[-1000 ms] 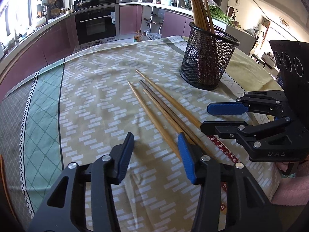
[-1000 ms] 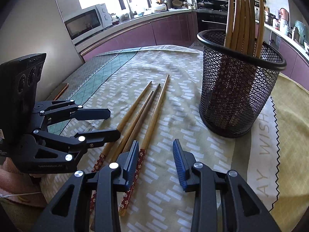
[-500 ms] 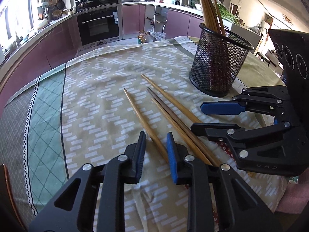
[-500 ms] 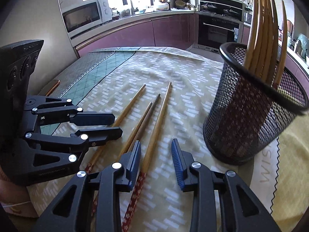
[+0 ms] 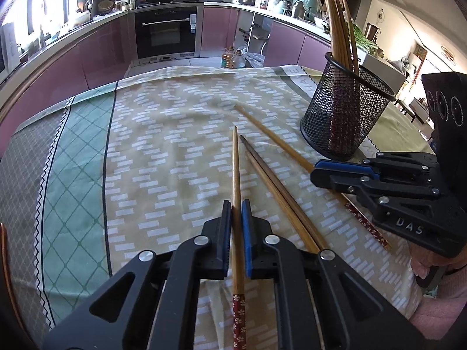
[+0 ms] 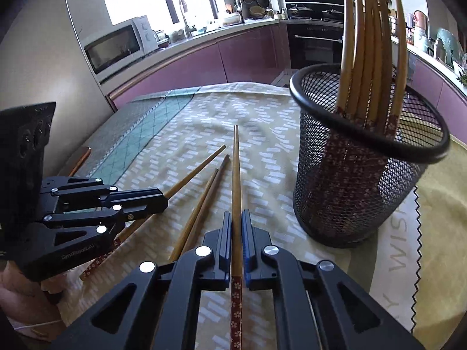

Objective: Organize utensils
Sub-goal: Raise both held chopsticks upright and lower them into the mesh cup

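Note:
My left gripper (image 5: 237, 210) is shut on a wooden chopstick (image 5: 236, 175) with a red flowered end, its tip pointing away over the cloth. My right gripper (image 6: 237, 221) is shut on another such chopstick (image 6: 236, 180). Each gripper also shows in the other view: the right one (image 5: 329, 175), the left one (image 6: 154, 201). Two darker chopsticks (image 5: 274, 183) lie side by side on the tablecloth between them, also in the right wrist view (image 6: 201, 207). A black mesh holder (image 5: 341, 116) with several upright chopsticks stands at the right, close in the right wrist view (image 6: 362, 180).
The table carries a beige patterned tablecloth (image 5: 163, 151) with a green band (image 5: 76, 175) at the left. Purple kitchen cabinets and an oven (image 5: 166, 35) stand beyond the far edge. A microwave (image 6: 119, 46) sits on the counter.
Both grippers were open one second ago and have closed, each on one chopstick. The left one's chopstick has turned to point straight ahead. The holder looks nearer in the right wrist view.

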`<state>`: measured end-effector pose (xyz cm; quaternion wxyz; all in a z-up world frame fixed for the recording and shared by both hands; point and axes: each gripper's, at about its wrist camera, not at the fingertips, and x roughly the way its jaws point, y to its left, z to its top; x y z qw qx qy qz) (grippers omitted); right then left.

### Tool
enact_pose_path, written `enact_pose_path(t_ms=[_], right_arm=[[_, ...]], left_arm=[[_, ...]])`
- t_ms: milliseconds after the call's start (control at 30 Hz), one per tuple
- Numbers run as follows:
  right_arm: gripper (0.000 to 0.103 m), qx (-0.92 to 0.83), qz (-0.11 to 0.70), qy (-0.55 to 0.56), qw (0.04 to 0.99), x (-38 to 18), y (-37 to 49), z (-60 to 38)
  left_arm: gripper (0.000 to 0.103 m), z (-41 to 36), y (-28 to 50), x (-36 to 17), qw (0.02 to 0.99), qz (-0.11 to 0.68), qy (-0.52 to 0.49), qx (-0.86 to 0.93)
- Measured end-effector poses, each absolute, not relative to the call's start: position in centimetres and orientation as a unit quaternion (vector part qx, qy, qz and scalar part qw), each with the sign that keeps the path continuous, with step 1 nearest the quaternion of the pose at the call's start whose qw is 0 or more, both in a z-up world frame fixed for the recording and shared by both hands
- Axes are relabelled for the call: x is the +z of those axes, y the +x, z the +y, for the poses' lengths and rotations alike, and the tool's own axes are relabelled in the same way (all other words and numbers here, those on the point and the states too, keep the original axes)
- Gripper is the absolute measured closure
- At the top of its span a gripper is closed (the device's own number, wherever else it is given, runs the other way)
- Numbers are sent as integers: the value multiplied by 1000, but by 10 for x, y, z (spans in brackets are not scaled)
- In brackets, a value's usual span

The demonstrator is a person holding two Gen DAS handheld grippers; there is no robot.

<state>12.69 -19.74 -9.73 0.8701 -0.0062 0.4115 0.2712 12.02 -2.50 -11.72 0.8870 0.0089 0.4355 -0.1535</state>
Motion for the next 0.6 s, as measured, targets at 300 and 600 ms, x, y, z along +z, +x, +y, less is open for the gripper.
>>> enact_pose_path(t_ms=[300, 600], right_arm=[[97, 304, 421, -24, 855, -98, 116, -187], [94, 298, 432, -34, 850, -104, 122, -178]], left_arm=[[95, -32, 111, -119, 879, 442, 15, -178], [91, -38, 115, -122, 870, 450, 35, -197]])
